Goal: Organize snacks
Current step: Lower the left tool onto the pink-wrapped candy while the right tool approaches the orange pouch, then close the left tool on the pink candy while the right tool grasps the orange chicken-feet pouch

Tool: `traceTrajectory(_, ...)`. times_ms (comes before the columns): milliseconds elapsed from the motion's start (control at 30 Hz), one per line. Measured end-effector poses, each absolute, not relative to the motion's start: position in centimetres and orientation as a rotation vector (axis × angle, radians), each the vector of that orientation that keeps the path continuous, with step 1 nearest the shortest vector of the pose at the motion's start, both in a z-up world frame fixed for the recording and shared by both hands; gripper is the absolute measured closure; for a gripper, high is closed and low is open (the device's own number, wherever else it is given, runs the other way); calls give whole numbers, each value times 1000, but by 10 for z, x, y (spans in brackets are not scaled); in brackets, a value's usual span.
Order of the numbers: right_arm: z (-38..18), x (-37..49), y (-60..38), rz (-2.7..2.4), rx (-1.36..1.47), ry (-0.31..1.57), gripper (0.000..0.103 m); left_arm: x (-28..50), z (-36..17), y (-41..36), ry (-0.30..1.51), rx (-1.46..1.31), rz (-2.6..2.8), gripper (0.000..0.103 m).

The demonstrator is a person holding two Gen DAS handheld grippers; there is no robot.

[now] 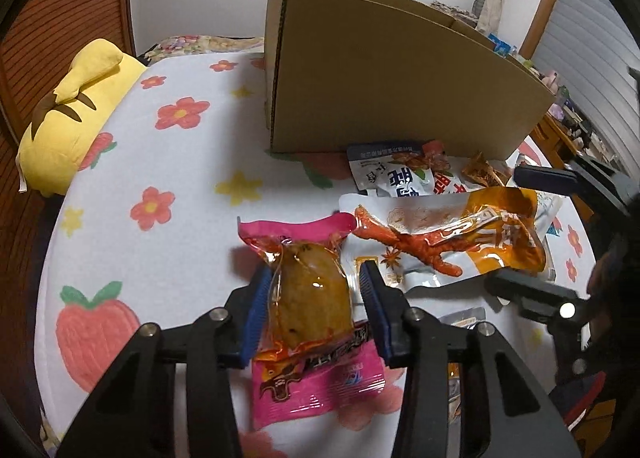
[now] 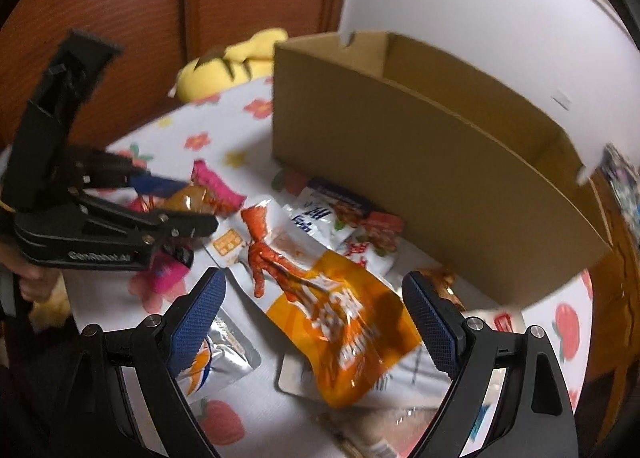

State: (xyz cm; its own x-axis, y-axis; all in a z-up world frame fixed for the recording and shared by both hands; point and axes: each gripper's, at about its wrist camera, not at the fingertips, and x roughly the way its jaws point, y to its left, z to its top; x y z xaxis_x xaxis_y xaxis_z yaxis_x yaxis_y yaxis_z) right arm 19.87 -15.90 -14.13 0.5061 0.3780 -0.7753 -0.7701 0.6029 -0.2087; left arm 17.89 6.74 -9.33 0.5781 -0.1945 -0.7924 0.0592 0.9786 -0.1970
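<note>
My left gripper straddles a pink packet holding a brown braised snack; its blue pads stand on either side, the left pad at the wrapper, a small gap on the right. It also shows in the right wrist view. My right gripper is open and empty above an orange and white chicken-foot packet, which also shows in the left wrist view. Several more packets lie by an open cardboard box.
A yellow plush toy lies at the far left of the flower-print cloth. A silver packet lies under my right gripper's left finger. A wooden wall stands behind, and cluttered furniture at far right.
</note>
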Motion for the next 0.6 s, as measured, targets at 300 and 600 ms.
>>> traceTrajectory(300,-154,198,-131,789,-790,805,9,179,-94,77,941,-154,-149,57)
traceTrajectory(600,-172,217,-119,771,-850,893,9,179,-97,79,953,-160,-155,50)
